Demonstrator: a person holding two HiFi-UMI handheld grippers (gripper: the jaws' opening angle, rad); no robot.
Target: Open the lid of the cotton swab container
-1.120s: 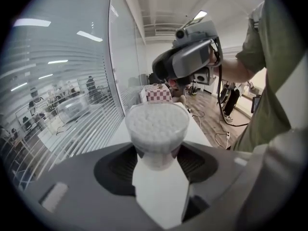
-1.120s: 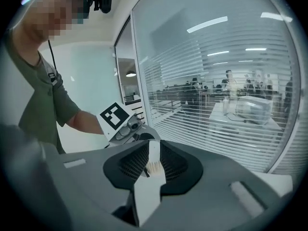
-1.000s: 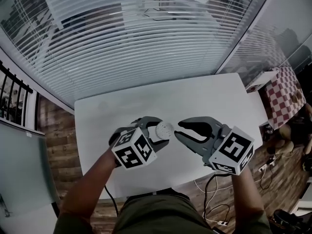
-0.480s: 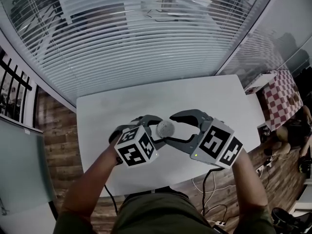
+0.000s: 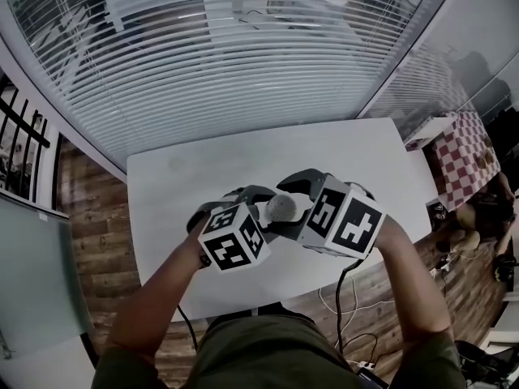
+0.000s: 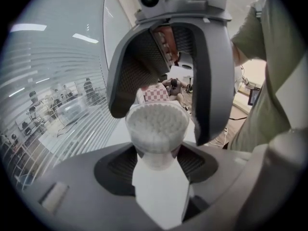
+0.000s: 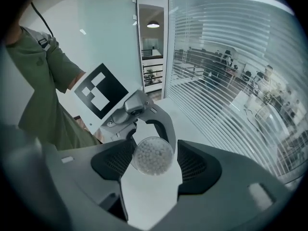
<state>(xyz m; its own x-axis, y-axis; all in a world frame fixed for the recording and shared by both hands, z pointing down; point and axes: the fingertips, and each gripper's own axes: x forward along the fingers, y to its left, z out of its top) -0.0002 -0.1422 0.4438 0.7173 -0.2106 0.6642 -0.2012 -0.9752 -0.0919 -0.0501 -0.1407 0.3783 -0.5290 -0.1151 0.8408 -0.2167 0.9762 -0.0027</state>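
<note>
The jaws of the left gripper [image 6: 157, 154] are closed on the lower body of the cotton swab container [image 6: 157, 125], its ribbed pads [image 6: 120, 163] against both sides. It appears in the lower middle of the left gripper view, the packed white swab tips facing up and toward the camera. In the head view the left gripper comes in from the lower left, and its marker cube [image 5: 232, 237] sits just left of centre. The container shows as a pale round shape in the middle of the frame, over the white table [image 5: 186, 177]; whether it rests on the table or is lifted clear cannot be told.

On the right, the right gripper [image 7: 153, 166] reaches in across the container's round end. Its jaws are opening and stand spread, with that end between them in the lower middle of the right gripper view. The pads sit just beside it and do not clearly press on it.

By my reading the task is at its early stage. The container is braced and the second gripper is lined up on the lid end. A clear cover seems to sit over the swab tips, so the lid looks to be in place. What is left is to close on the lid and pull or pry it off while the left gripper holds the body firm.
</note>
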